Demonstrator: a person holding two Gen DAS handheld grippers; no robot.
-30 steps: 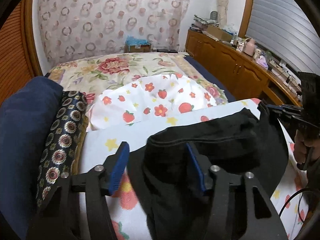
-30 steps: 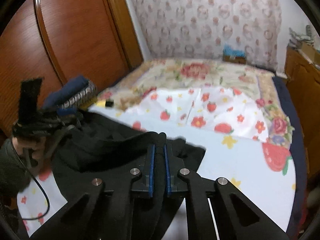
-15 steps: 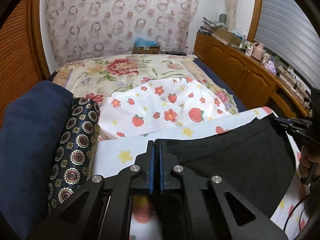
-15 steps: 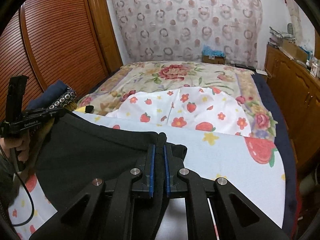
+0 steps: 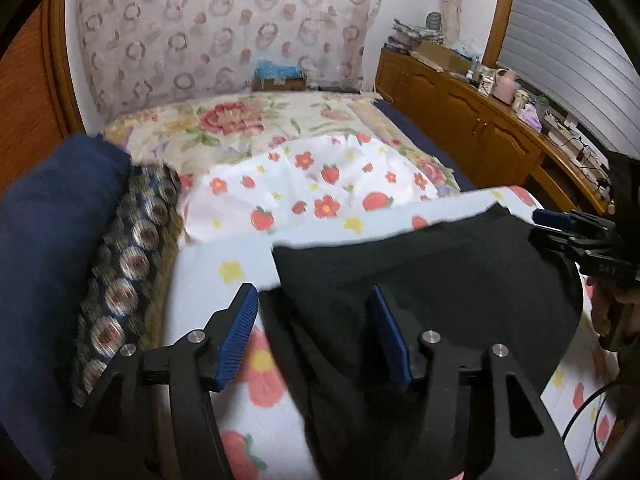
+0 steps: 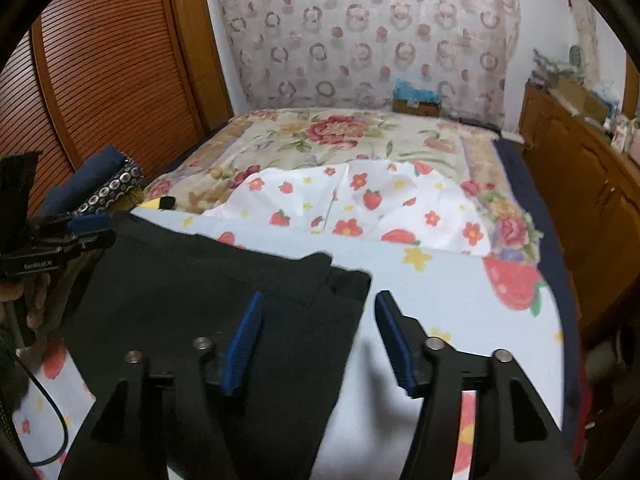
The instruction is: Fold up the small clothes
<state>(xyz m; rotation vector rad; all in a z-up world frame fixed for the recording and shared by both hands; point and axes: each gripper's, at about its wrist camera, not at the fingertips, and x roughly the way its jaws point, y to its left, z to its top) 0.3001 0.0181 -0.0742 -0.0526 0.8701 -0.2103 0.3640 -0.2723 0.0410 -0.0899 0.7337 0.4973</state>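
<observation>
Evidently both claws were opening to let go: the left claw (image 5: pixel 312 336) and right claw (image 6: pixel 318 336) straddled the flat black fabric garment (image 5: pixel 420 264) without pinching it. It lay smoothed on the strawberry-print bedsheet (image 6: pixel 440 292) (ready, I judge, for folding).

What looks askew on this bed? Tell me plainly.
The black garment lies mostly flat, but its near right corner shows a stepped, uneven edge. The white strawberry-print sheet behind it is rumpled into a heap. Nothing looks spilled or damaged.
</observation>
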